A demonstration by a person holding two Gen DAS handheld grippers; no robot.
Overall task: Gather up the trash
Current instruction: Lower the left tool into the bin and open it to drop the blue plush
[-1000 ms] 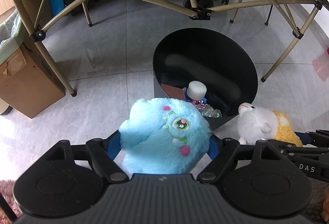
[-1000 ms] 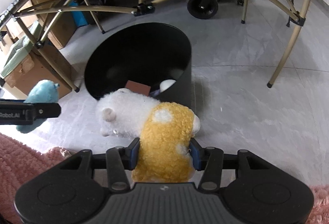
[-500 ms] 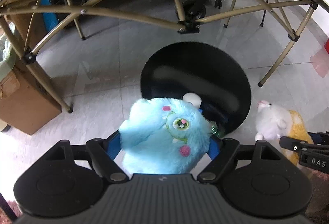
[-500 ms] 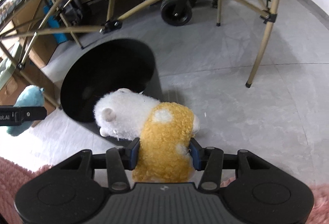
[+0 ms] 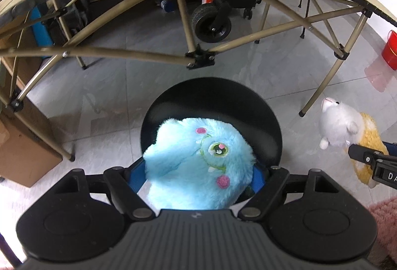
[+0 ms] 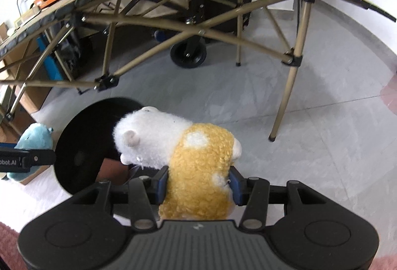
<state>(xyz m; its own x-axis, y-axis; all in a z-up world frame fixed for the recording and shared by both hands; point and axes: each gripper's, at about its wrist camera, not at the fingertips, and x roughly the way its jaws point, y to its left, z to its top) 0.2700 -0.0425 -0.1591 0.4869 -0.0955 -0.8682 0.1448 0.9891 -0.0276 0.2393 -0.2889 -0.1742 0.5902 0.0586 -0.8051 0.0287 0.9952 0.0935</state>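
Observation:
My left gripper [image 5: 198, 174] is shut on a fluffy light-blue plush toy [image 5: 198, 160] and holds it in front of the black round trash bin [image 5: 211, 96], covering the lower part of its opening. My right gripper [image 6: 197, 182] is shut on a white and yellow plush hamster [image 6: 196, 155], held to the right of the bin [image 6: 86, 146]. The hamster also shows at the right edge of the left wrist view [image 5: 347, 131]. The blue toy shows at the left of the right wrist view [image 6: 34, 138]. The bin's contents are hidden.
A folding camp table with tan metal legs [image 5: 188, 21] spans the floor behind the bin. A cardboard box [image 5: 22, 146] stands at left, a black wheel [image 5: 211, 21] behind the table, a red bucket [image 5: 389, 51] at far right. Pink rug [image 5: 384, 218] lies at near right.
Both grippers have risen and tilted up, so more of the table shows. The blue toy now covers the bin's contents. The hamster sits further right of the bin.

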